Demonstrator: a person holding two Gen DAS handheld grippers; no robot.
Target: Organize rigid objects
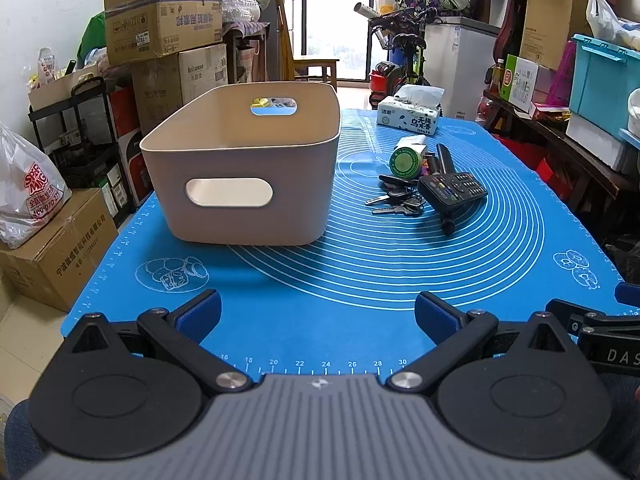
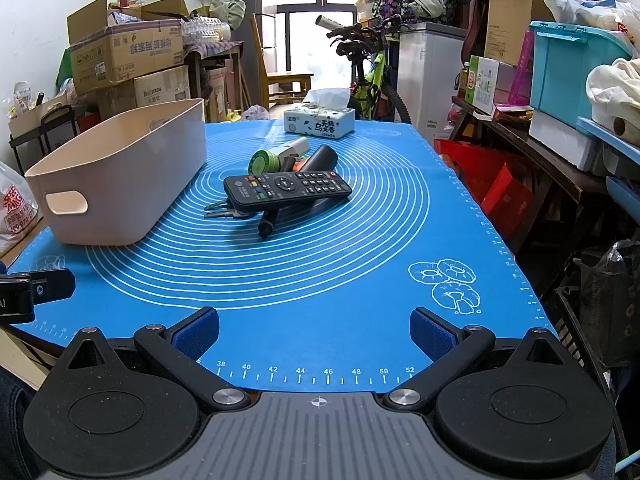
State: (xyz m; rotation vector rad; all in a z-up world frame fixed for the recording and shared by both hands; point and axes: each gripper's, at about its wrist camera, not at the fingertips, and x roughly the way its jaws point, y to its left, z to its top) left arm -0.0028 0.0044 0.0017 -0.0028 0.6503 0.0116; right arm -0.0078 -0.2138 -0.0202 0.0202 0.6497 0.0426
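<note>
Both tongs (image 1: 318,314) (image 2: 315,330) wide apart | remote (image 2: 287,190) well ahead — bin (image 1: 244,160) left

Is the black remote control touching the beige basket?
Apart. The right wrist view shows a strip of bare blue mat between the remote control and the basket wall.

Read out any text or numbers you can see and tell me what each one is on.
"16" to "30": ruler on the blue mat.
"38" to "52": same ruler, right view.
"DAS": right gripper, cut off.
"100x36": tissue box; its Chinese print unclear.
Remote, green cap, cardboard boxes: too small or blurred.
</note>
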